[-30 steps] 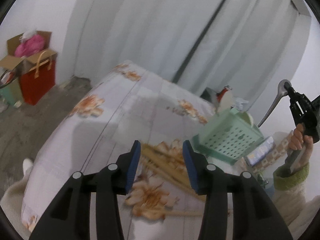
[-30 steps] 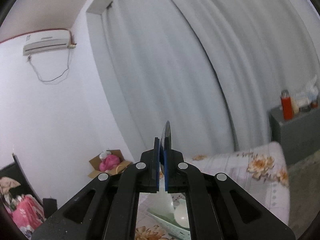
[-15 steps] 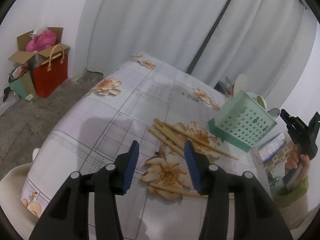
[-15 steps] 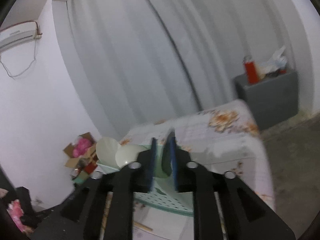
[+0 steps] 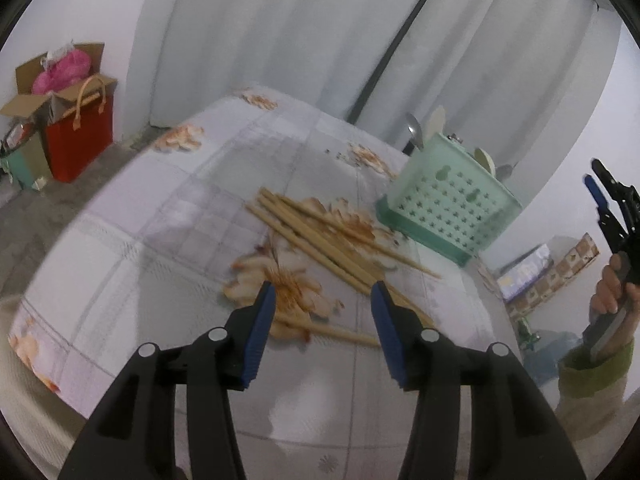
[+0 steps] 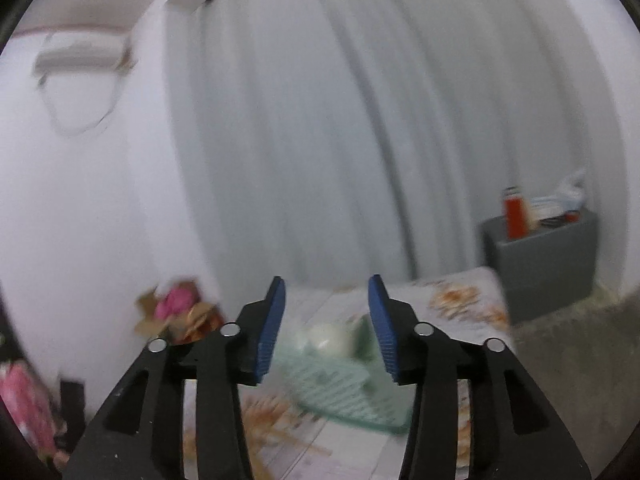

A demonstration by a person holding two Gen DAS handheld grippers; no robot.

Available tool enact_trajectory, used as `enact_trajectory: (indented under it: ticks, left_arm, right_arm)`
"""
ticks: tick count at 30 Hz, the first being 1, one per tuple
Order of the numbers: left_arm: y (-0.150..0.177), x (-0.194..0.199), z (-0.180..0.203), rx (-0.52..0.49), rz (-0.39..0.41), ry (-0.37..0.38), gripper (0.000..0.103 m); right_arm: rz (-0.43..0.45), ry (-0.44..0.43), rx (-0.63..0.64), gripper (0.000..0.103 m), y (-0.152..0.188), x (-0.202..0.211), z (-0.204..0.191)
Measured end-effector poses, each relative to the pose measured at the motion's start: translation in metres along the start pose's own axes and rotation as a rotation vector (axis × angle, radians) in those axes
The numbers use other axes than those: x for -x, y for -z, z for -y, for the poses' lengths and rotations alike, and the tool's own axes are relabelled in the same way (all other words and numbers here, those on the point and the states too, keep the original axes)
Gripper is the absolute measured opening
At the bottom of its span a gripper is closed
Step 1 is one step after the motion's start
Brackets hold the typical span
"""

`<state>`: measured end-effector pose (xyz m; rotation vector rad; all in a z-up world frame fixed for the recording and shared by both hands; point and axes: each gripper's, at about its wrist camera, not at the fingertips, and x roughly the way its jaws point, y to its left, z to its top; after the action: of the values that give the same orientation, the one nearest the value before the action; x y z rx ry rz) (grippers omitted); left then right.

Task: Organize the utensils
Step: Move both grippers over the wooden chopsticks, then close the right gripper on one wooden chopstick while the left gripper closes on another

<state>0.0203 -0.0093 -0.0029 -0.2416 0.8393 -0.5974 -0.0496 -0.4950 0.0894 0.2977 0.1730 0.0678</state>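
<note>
The right tool [image 6: 326, 316], clamped on a spoon a second ago, now gapes empty above the basket [image 5: 448, 204], while the left tool [image 5: 323, 312], also apart, nears the chopsticks [image 5: 320, 236] on the table [image 5: 160, 240].

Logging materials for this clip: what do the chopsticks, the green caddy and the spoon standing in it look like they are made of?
Chopsticks: pale tan, matte, likely bamboo or wood, though no grain is visible.
Green caddy: mint, smooth, with moulded star-shaped holes, so probably plastic.
Spoon: grey with a bright sheen, apparently metal.
</note>
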Motion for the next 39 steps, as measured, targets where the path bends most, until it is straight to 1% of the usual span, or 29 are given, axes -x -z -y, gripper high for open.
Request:
enact_trajectory:
  ticks: [1, 2, 4, 5, 6, 7, 8, 10, 11, 12, 13, 14, 16, 18, 19, 21, 22, 26, 29, 31, 33, 36, 37, 39]
  left_arm:
    - [0.003, -0.002, -0.001, 0.013, -0.014, 0.015, 0.048]
    - [0.006, -0.004, -0.002, 0.022, -0.027, 0.029, 0.048]
    - [0.011, -0.011, -0.003, 0.046, -0.065, 0.06, 0.048]
    - [0.013, -0.014, -0.003, 0.055, -0.078, 0.072, 0.048]
    - [0.014, -0.018, -0.004, 0.066, -0.092, 0.078, 0.048]
    - [0.016, -0.022, -0.005, 0.088, -0.111, 0.082, 0.047]
    - [0.017, -0.025, -0.007, 0.104, -0.122, 0.093, 0.047]
    - [0.022, -0.034, -0.01, 0.149, -0.159, 0.112, 0.042]
    - [0.024, -0.036, -0.01, 0.157, -0.17, 0.116, 0.041]
    - [0.026, -0.04, -0.011, 0.166, -0.187, 0.122, 0.037]
    - [0.028, -0.041, -0.01, 0.169, -0.182, 0.13, 0.035]
    - [0.029, -0.043, -0.009, 0.169, -0.181, 0.132, 0.035]
    - [0.027, -0.046, -0.01, 0.185, -0.18, 0.14, 0.035]
    - [0.024, -0.052, -0.014, 0.226, -0.174, 0.154, 0.035]
    - [0.021, -0.055, -0.015, 0.237, -0.17, 0.151, 0.034]
    - [0.015, -0.06, -0.018, 0.244, -0.16, 0.13, 0.031]
    - [0.011, -0.062, -0.019, 0.242, -0.155, 0.112, 0.031]
    - [-0.006, -0.071, -0.022, 0.239, -0.136, 0.04, 0.029]
    - [-0.015, -0.078, -0.022, 0.21, -0.116, -0.004, 0.028]
    - [-0.02, -0.082, -0.024, 0.205, -0.109, -0.012, 0.023]
    - [-0.024, -0.085, -0.025, 0.191, -0.101, -0.02, 0.022]
    - [-0.027, -0.088, -0.023, 0.158, -0.093, -0.048, 0.022]
    - [-0.028, -0.09, -0.02, 0.141, -0.093, -0.066, 0.022]
    - [-0.028, -0.093, -0.008, 0.066, -0.093, -0.137, 0.022]
  right_arm:
    - [-0.054, -0.037, 0.024, 0.05, 0.007, -0.009, -0.009]
    - [-0.116, -0.071, 0.044, 0.05, 0.013, -0.018, -0.016]
    - [-0.273, -0.135, 0.077, 0.05, 0.039, -0.047, -0.034]
    - [-0.358, -0.168, 0.076, 0.05, 0.053, -0.064, -0.04]
    - [-0.417, -0.19, 0.067, 0.05, 0.063, -0.076, -0.043]
    - [-0.496, -0.206, 0.054, 0.049, 0.078, -0.094, -0.047]
    - [-0.547, -0.214, 0.066, 0.047, 0.089, -0.105, -0.052]
    - [-0.611, -0.208, 0.119, 0.046, 0.107, -0.131, -0.06]
    - [-0.638, -0.202, 0.14, 0.042, 0.113, -0.142, -0.062]
    - [-0.664, -0.203, 0.157, 0.041, 0.119, -0.152, -0.065]
    - [-0.69, -0.2, 0.169, 0.04, 0.125, -0.164, -0.067]
    - [-0.717, -0.195, 0.175, 0.036, 0.131, -0.176, -0.067]
    - [-0.755, -0.182, 0.189, 0.032, 0.141, -0.193, -0.067]
    - [-0.804, -0.151, 0.197, 0.026, 0.15, -0.206, -0.064]
    - [-0.812, -0.15, 0.193, 0.025, 0.153, -0.205, -0.065]
    - [-0.807, -0.146, 0.188, 0.021, 0.151, -0.2, -0.067]
    - [-0.819, -0.137, 0.192, 0.015, 0.152, -0.197, -0.069]
    - [-0.848, -0.115, 0.179, 0.006, 0.156, -0.185, -0.074]
    - [-0.865, -0.099, 0.143, 0.005, 0.159, -0.169, -0.074]
    - [-0.87, -0.089, 0.125, 0.005, 0.162, -0.161, -0.077]
    - [-0.877, -0.096, 0.107, 0.005, 0.165, -0.152, -0.081]
    - [-0.868, -0.086, 0.141, 0.005, 0.168, -0.139, -0.091]
    - [-0.863, -0.08, 0.153, 0.005, 0.164, -0.139, -0.091]
    - [-0.857, -0.072, 0.164, 0.005, 0.165, -0.136, -0.091]
